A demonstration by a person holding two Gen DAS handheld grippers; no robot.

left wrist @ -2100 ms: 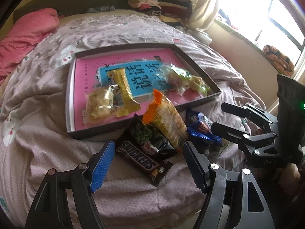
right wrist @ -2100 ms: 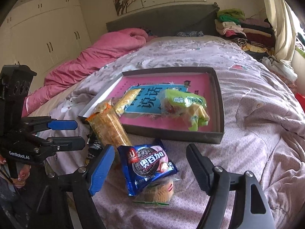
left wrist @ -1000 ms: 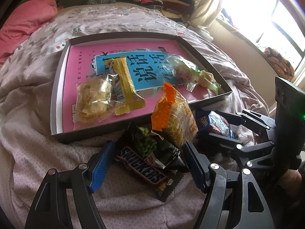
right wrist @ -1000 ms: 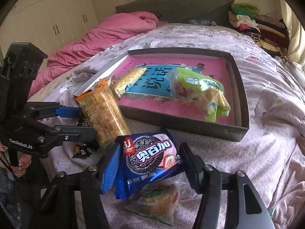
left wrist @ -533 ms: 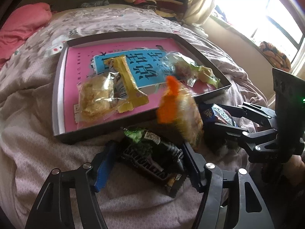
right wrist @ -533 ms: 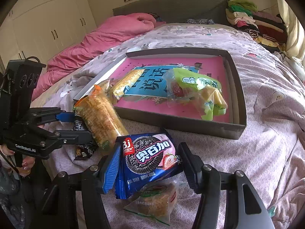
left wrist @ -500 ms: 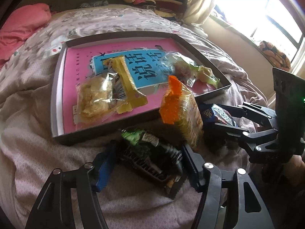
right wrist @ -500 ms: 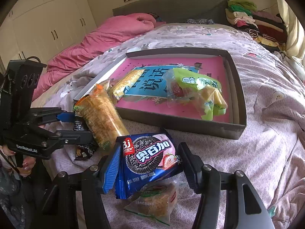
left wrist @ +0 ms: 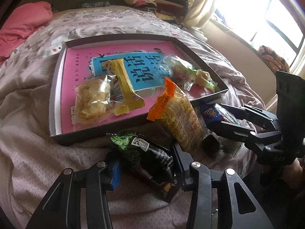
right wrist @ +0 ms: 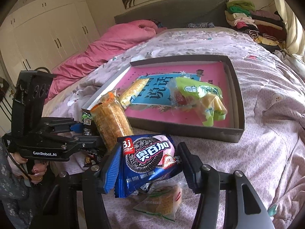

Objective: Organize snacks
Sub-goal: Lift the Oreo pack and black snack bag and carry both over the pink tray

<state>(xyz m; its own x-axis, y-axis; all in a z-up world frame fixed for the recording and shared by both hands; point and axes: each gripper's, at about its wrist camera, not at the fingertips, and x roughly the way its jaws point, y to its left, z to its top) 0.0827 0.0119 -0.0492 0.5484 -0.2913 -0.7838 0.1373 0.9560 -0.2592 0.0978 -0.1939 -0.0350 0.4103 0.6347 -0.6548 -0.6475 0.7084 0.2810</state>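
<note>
Two grabs underway: left gripper (left wrist: 146, 168) fingers closing around the black-green packet (left wrist: 144, 152) on the bed; right gripper (right wrist: 146, 167) clamped on the blue cookie pack (right wrist: 146, 157). Next, lift both into the tray (right wrist: 236, 133).

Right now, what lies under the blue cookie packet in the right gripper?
Under the blue cookie packet lies a clear-wrapped cake on the bedspread. The packet covers the cake's far end.
</note>
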